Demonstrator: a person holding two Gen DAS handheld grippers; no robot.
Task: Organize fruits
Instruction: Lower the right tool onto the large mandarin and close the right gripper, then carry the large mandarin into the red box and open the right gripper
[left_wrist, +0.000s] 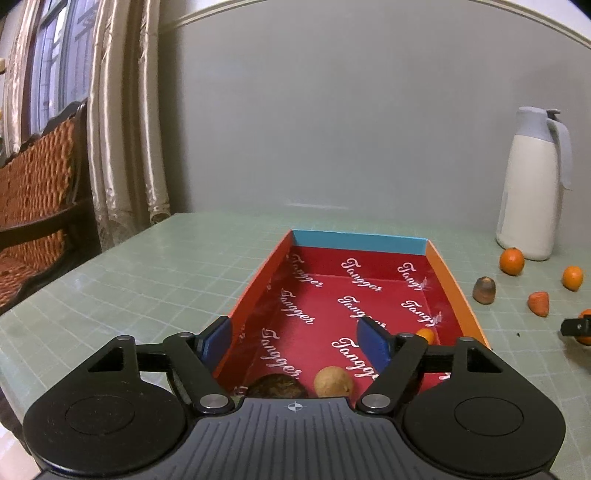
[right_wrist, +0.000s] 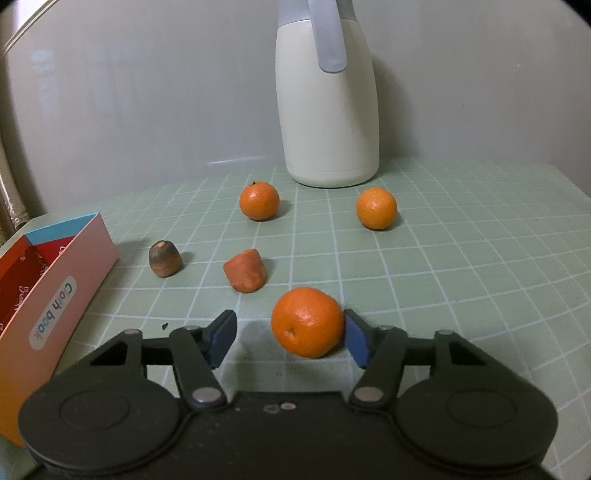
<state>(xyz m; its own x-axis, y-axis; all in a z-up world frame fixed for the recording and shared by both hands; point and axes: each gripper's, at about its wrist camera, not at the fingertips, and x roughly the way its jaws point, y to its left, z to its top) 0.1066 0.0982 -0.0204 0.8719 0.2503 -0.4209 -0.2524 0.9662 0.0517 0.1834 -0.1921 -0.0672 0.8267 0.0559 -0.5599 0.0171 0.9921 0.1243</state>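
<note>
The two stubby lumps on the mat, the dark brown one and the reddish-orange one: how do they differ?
The dark brown piece stands upright with a pale orange spot on top; the reddish-orange piece is tipped over at a slant. The brown one is darker and duller, and lies nearer the box; the reddish one is nearer the orange between the right gripper fingers. Both are short, tapered chunks resting loose on the green mat.

Each claw, left (left_wrist: 295, 341) and right (right_wrist: 290, 338), is matte black plastic with two blue rectangular pads (left_wrist: 373, 345) on angled black link arms. Silver round pivot screws (right_wrist: 207, 395) join the links. Two large round black discs flank a ribbed central housing, which on the left bears a small white crosshair mark (left_wrist: 296, 407).
</note>
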